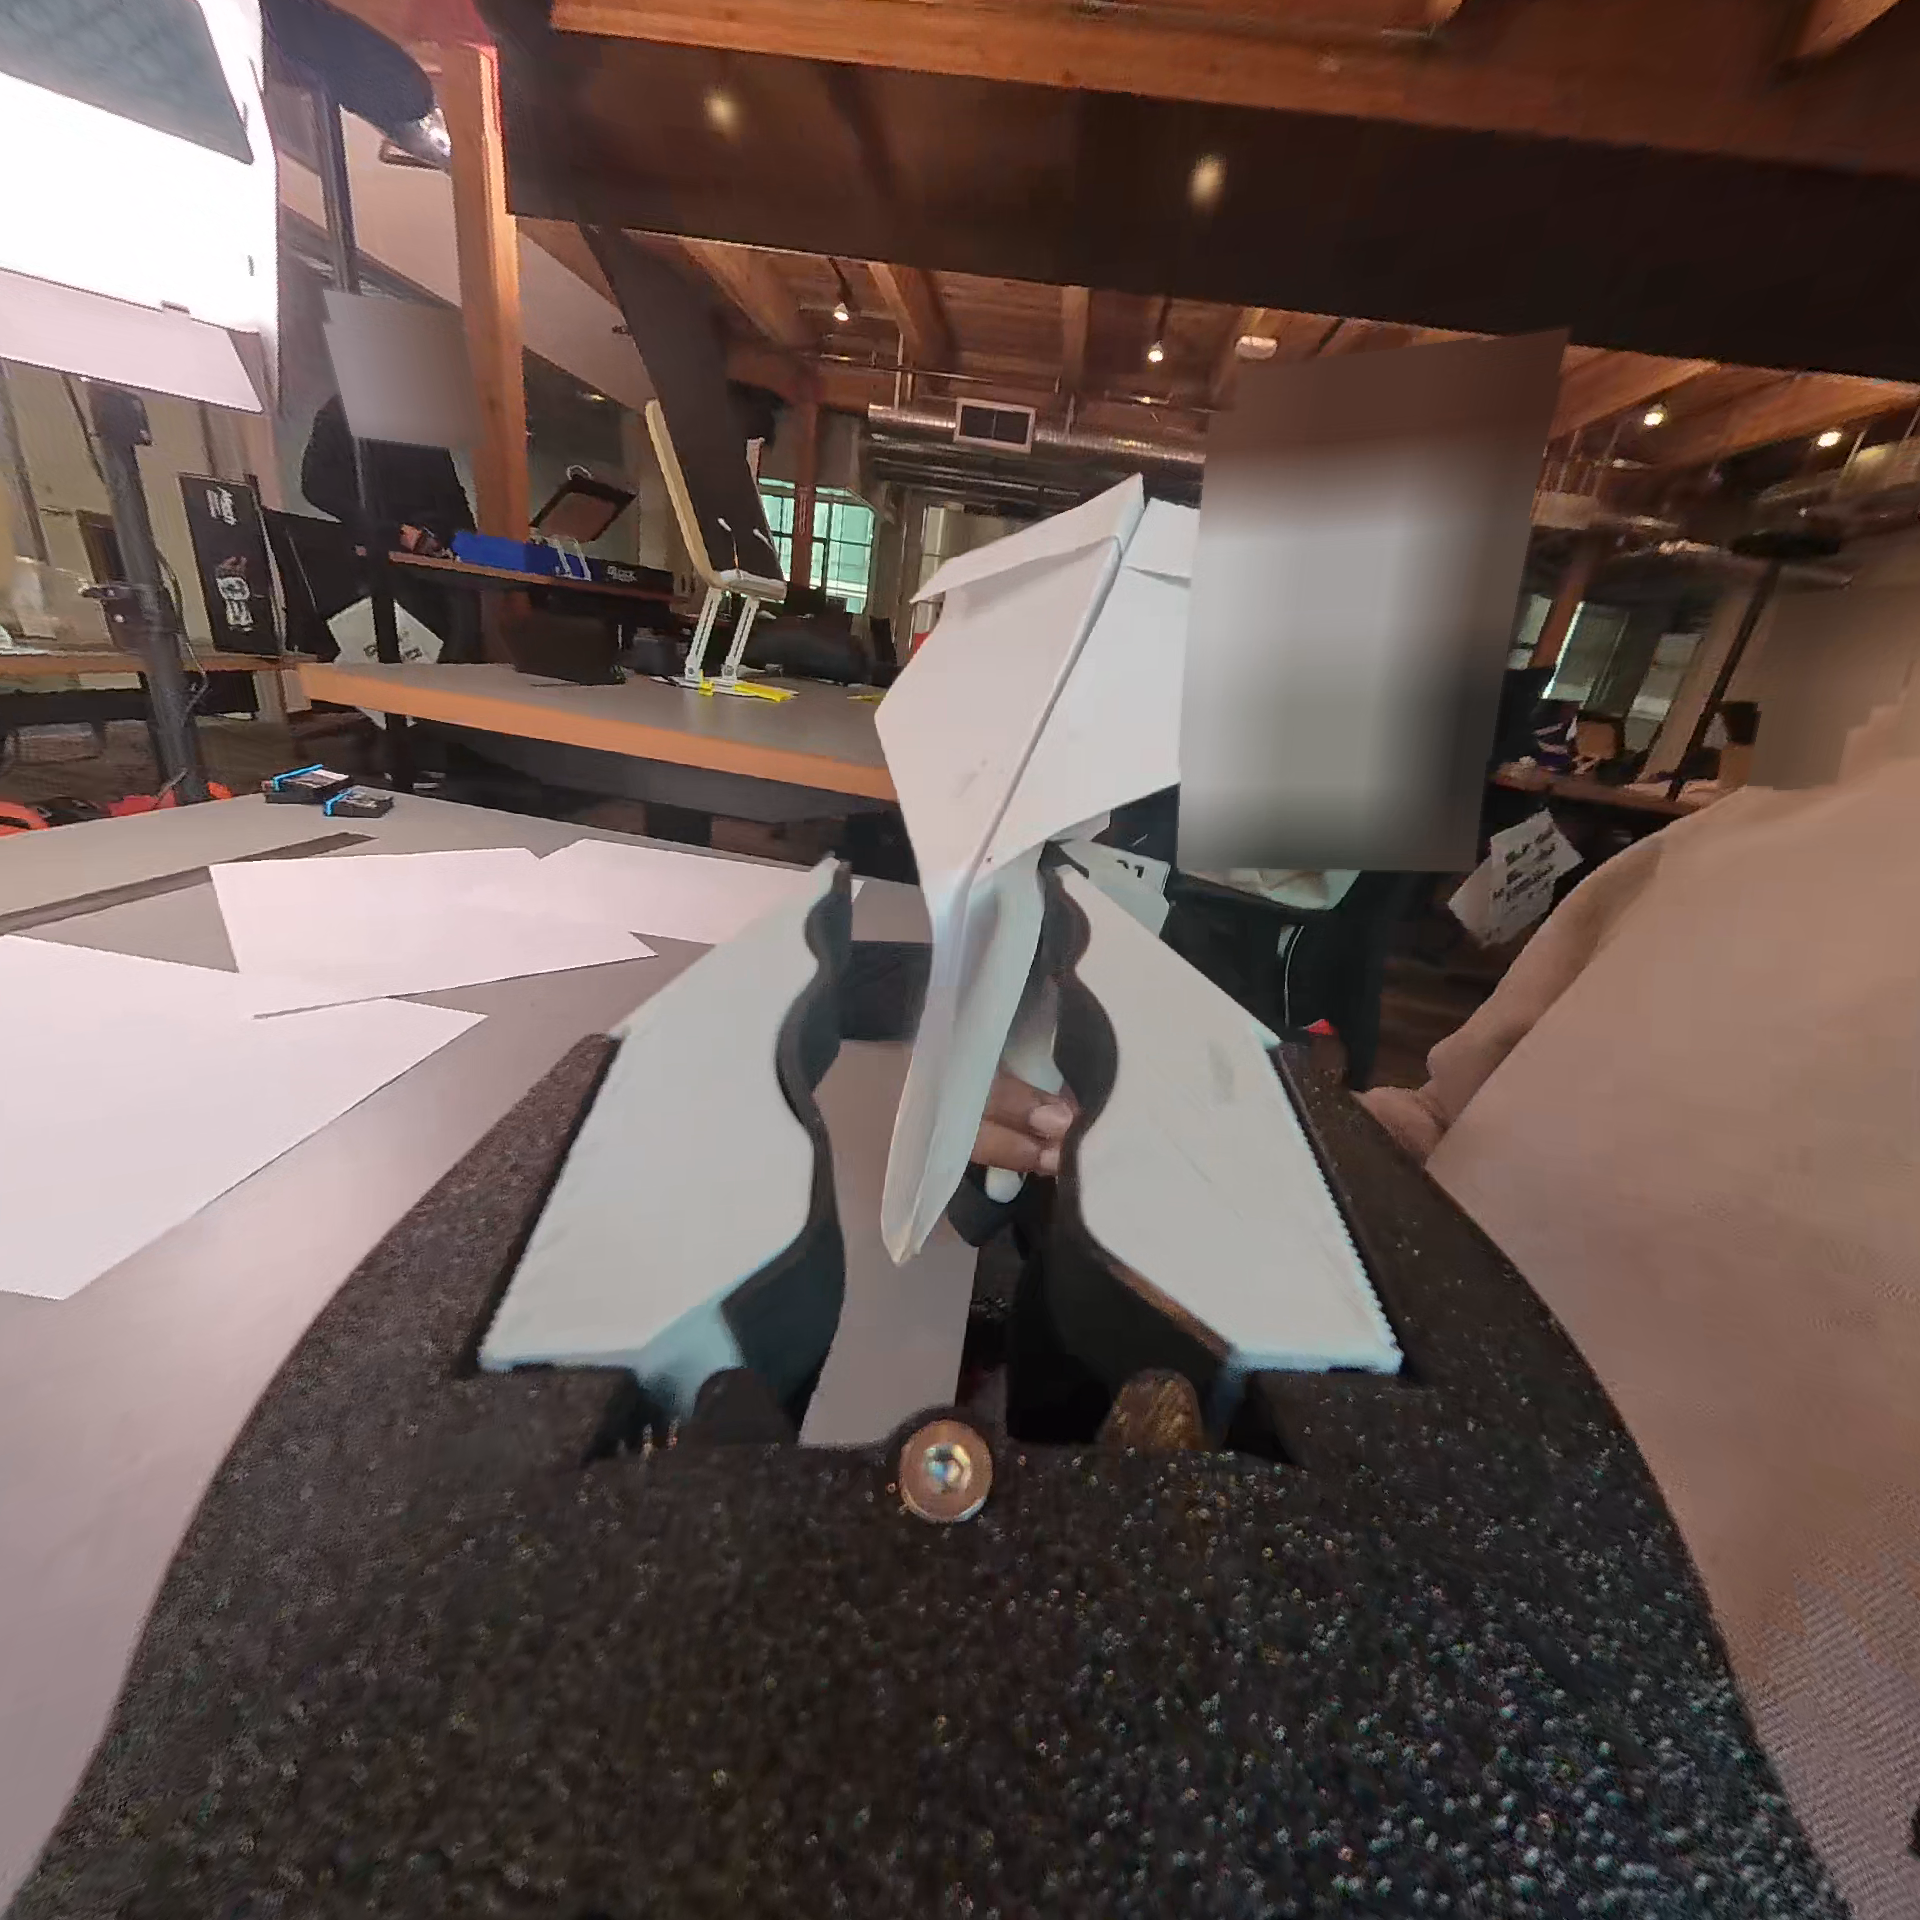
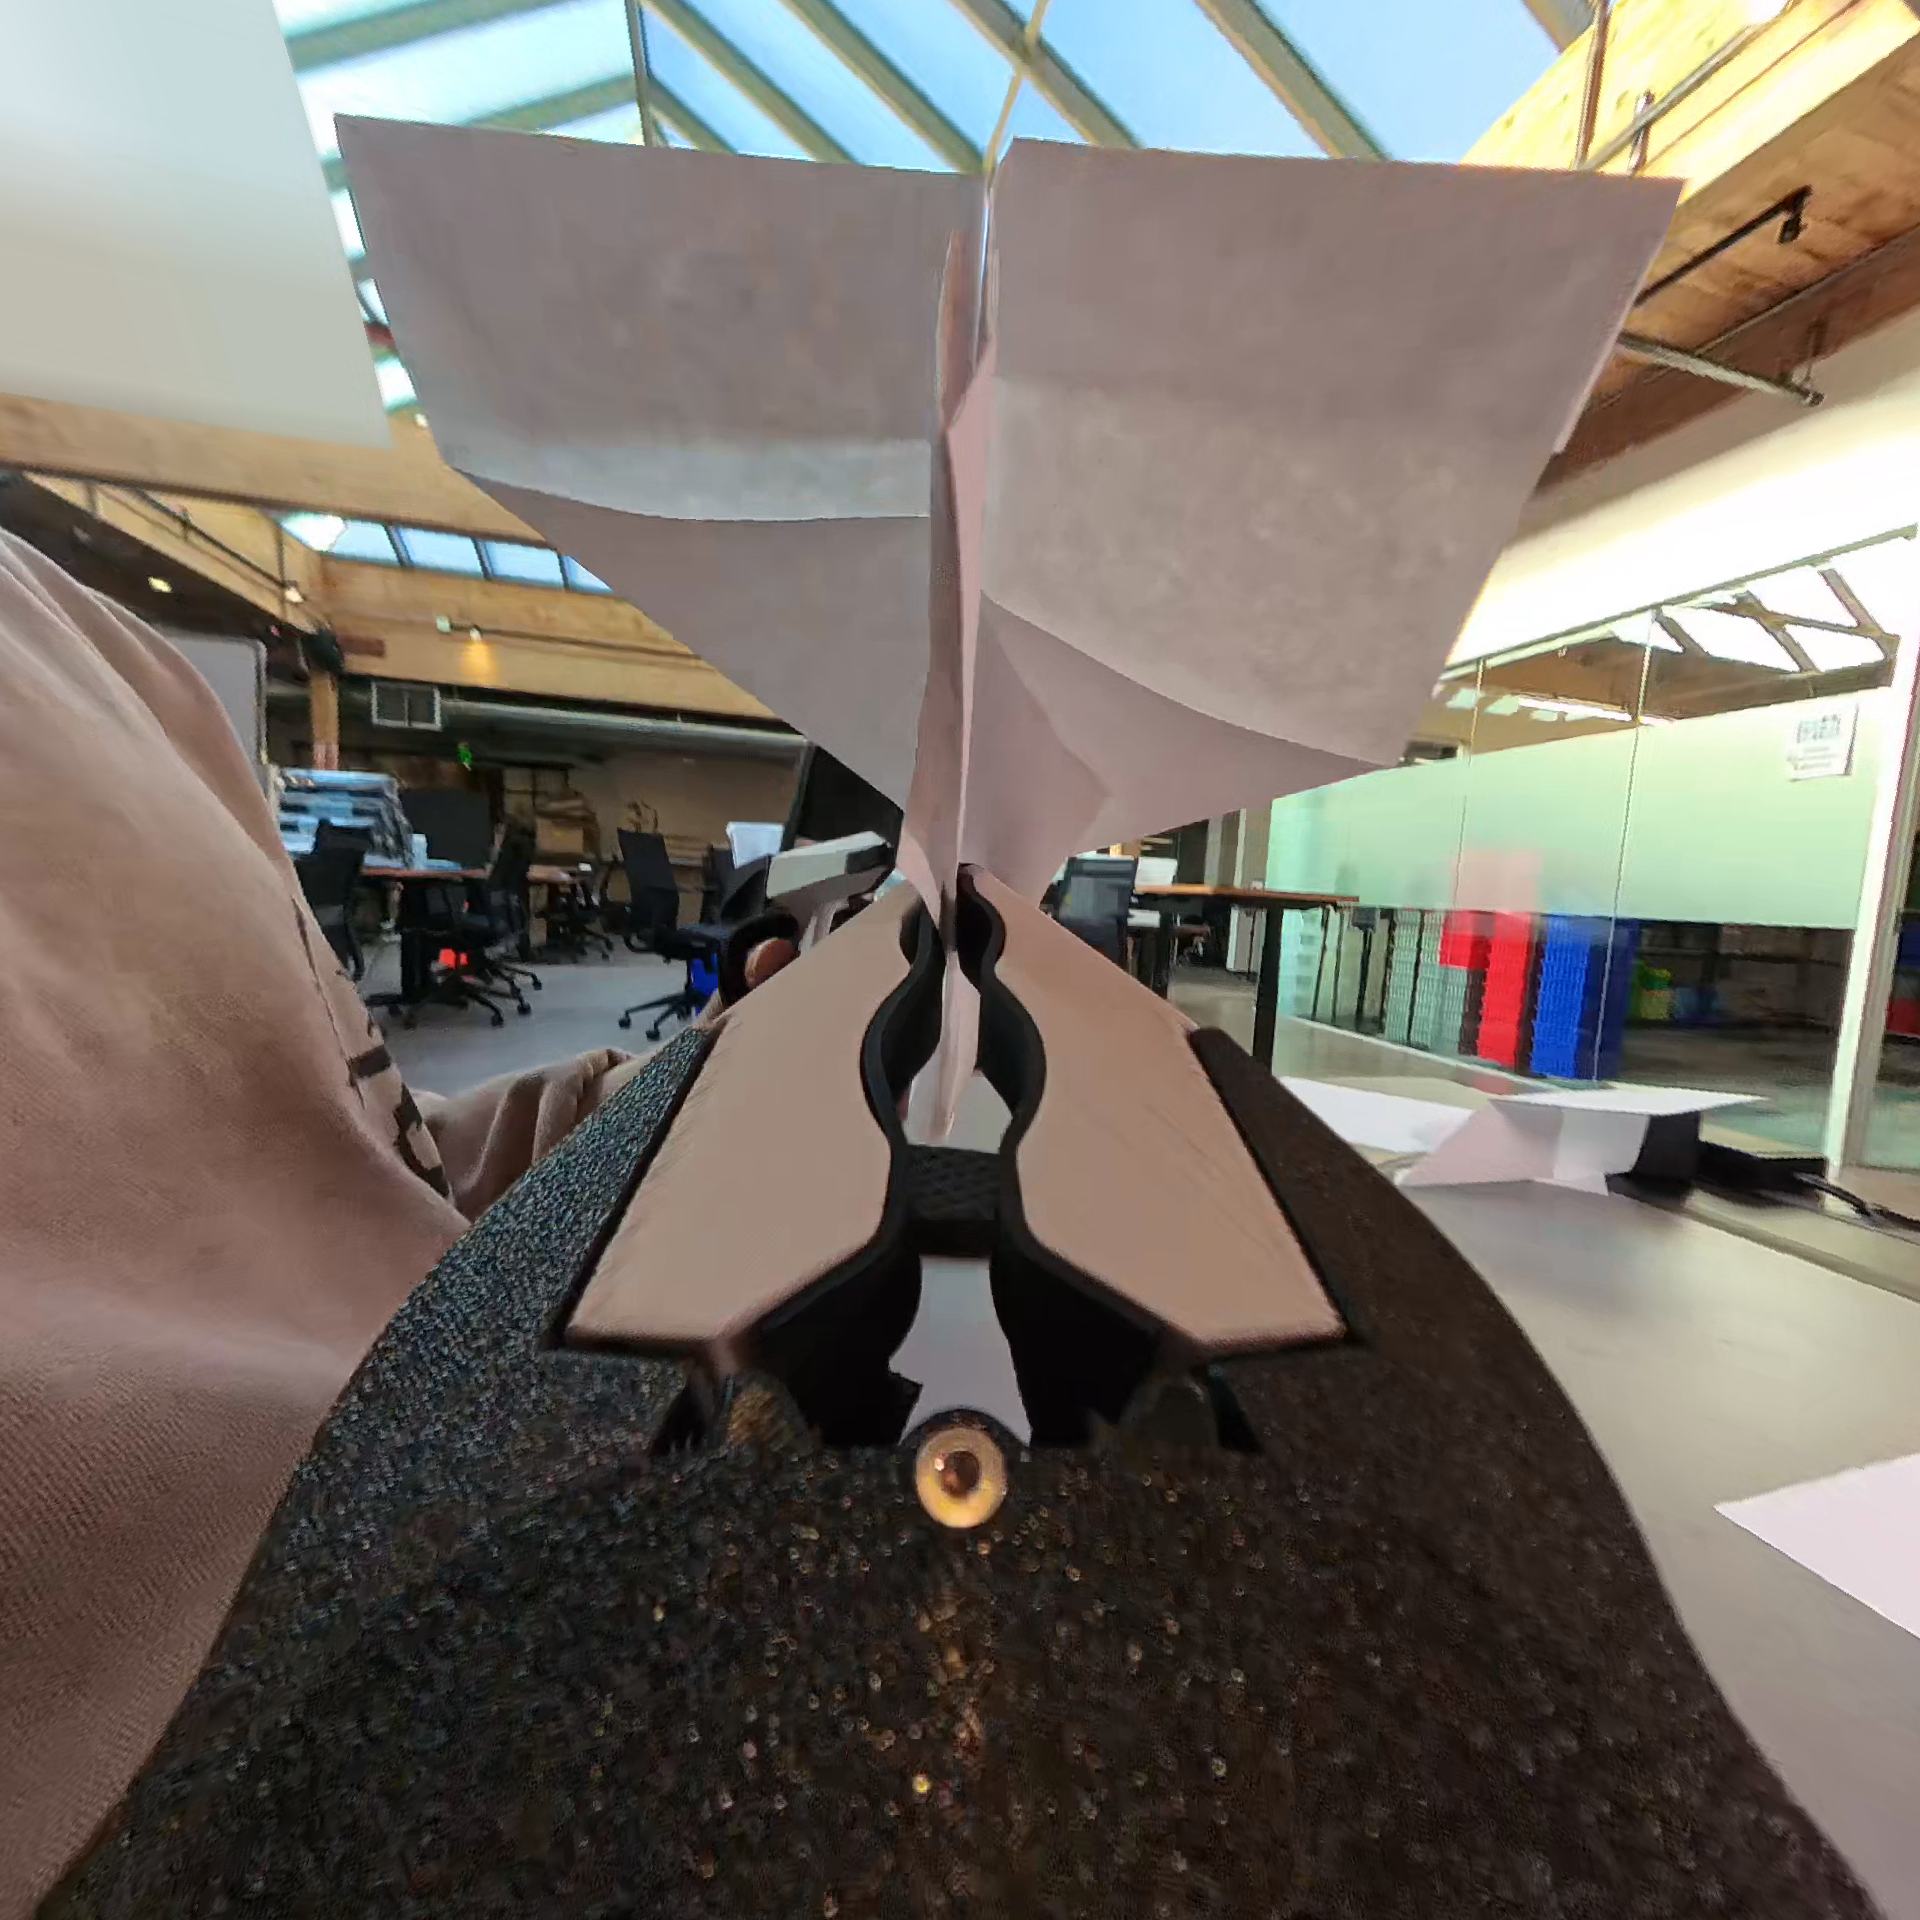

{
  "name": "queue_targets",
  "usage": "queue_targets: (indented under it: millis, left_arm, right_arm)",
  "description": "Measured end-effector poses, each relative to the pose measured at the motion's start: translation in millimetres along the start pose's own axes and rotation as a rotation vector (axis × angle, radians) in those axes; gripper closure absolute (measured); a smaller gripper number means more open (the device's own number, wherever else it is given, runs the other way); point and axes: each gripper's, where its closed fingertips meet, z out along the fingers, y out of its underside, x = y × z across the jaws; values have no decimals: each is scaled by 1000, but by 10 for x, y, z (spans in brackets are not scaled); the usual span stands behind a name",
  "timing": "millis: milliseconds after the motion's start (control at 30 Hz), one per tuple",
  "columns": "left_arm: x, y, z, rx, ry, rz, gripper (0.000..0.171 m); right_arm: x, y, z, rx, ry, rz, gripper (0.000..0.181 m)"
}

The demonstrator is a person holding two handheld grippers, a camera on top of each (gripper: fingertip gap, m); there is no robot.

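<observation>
Right gripper [image 2: 951, 904] clamped on white paper plane [image 2: 987, 436], left gripper [image 1: 951, 883] parted beside it, unprinted sheets [image 1: 416, 914] on grey table [image 1: 312, 1226]

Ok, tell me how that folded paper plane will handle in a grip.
The paper plane looks light and floppy: its wings sag and curl at the edges. It probably crushes easily, since the right gripper pinches only the thin folded keel. It may slip or twist, as the left gripper stands open around it without clamping.

Open left hand-held gripper [image 1: 940, 883] faces paper plane [image 1: 1023, 748].
</observation>
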Motion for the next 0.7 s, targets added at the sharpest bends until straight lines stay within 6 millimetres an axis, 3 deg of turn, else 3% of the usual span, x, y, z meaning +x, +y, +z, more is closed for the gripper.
queue_targets:
  millis: [100,200,333,400,500,700]
  left_arm:
    - [-1,62,-6,7,8,-89,121]
    - [100,220,115,-49,27,-45,127]
    - [218,34,166,-10,60,14,157]
    - [246,-67,144,3,71,12,160]
    - [252,-59,133,-34,50,72,166]
    - [227,-78,121,-69,132,-9,171]
  right_arm:
    - [-17,-78,-35,52,-24,12,181]
    - [-97,-80,-16,81,-82,40,181]
    - [-113,11,18,59,-115,48,181]
    - [-89,83,19,26,-122,55,181]
    - [-62,183,41,-36,-122,51,181]
    - [-68,10,68,13,-112,74,167]
